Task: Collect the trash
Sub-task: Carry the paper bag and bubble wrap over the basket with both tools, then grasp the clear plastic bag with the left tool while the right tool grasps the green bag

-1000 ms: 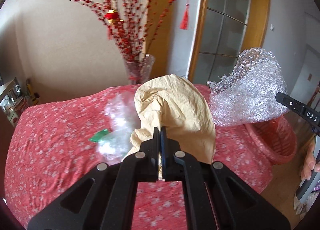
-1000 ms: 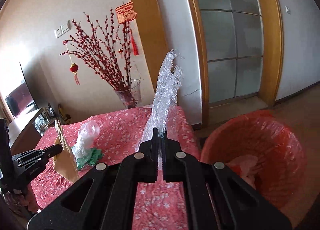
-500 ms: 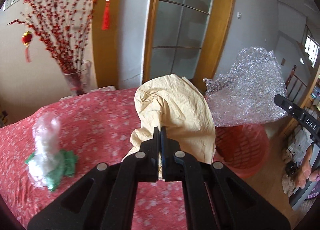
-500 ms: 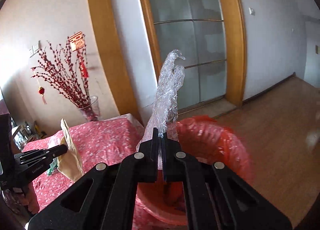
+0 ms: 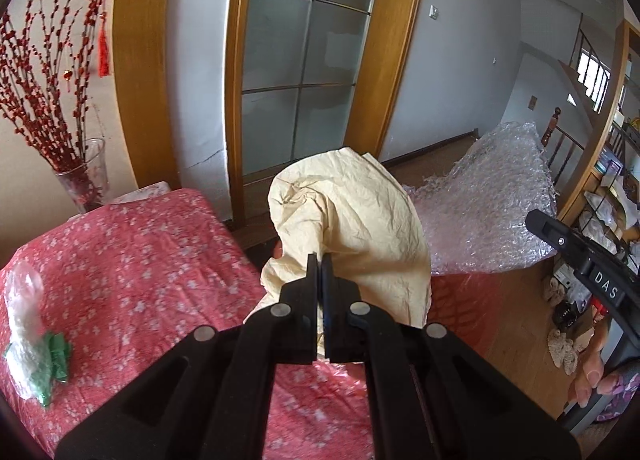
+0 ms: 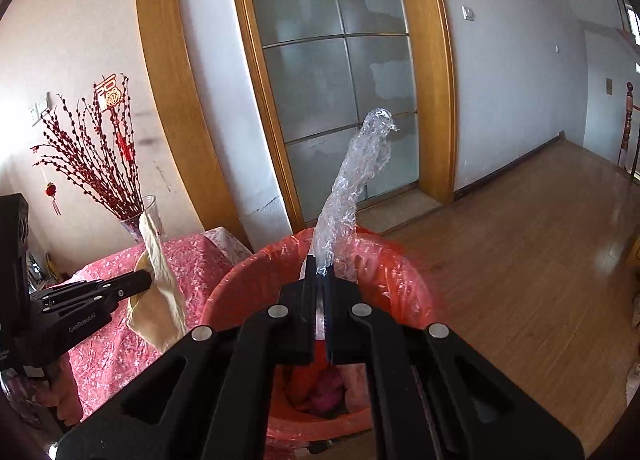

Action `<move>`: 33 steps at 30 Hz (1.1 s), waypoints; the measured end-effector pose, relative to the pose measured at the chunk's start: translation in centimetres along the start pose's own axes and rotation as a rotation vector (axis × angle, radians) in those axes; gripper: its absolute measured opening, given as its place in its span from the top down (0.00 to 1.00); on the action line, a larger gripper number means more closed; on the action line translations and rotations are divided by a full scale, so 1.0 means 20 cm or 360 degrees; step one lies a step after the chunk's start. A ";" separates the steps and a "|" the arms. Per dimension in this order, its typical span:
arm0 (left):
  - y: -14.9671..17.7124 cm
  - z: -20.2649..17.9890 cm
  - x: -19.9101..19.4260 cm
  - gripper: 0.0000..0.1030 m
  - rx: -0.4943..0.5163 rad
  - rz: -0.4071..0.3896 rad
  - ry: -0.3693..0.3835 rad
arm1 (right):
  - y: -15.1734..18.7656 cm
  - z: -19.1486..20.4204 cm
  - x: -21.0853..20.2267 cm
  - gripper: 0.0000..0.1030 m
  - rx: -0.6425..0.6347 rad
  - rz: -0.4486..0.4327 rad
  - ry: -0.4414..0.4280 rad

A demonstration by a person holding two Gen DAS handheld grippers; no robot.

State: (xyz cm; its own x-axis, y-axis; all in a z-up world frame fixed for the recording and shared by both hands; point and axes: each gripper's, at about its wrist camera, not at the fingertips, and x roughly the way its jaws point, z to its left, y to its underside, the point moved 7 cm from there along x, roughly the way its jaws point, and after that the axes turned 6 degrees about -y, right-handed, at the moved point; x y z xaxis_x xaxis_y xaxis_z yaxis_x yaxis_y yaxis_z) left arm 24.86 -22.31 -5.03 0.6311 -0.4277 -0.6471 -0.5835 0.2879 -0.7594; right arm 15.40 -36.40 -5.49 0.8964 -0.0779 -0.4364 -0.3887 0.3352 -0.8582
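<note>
Right gripper, lower centre of its own view: fingers pinched narrow on a strip of bubble wrap, which stands up and leans toward upper right. Directly beneath and just beyond the fingertips, a red bin lined with a red plastic bag; inside, at the bottom, pink and pale crumpled scraps, not identifiable. The bubble wrap's lower end hangs over the bin's mouth, above the rim.

Left gripper, lower centre of its view: fingers closed tight on a crumpled tan paper sheet, held in the air over the edge of the table with the red floral cloth. In the right view the same paper hangs just left of the bin rim.

Lower left of the left view: a clear plastic bag with green wrapper lying on the cloth.

Far left: a glass vase holding red berry branches, on the table's far edge. Behind it, a frosted glass door in a wooden frame.
</note>
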 end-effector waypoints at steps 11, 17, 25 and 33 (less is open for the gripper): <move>0.02 -0.14 0.15 0.96 0.0036 0.0070 0.0060 | 0.04 -0.09 0.03 0.96 0.0039 0.0037 0.0014; 0.05 -0.16 0.22 0.83 0.0032 0.0118 0.0074 | 0.04 -0.10 0.05 0.94 0.0053 0.0063 -0.0002; 0.11 -0.07 0.26 0.73 0.0004 0.0159 -0.0005 | 0.09 -0.15 0.06 0.65 0.0068 0.0100 0.0032; 0.18 0.19 0.10 0.67 -0.0035 0.0086 -0.0160 | 0.11 -0.10 0.04 0.54 -0.0016 0.0099 0.0063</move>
State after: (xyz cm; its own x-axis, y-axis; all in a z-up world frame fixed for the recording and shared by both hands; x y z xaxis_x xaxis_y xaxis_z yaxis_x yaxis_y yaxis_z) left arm 25.93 -18.74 -9.31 0.6461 -0.3236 -0.6913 -0.6282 0.2891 -0.7224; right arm 14.94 -37.62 -8.27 0.8615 -0.0942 -0.4990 -0.4456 0.3312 -0.8317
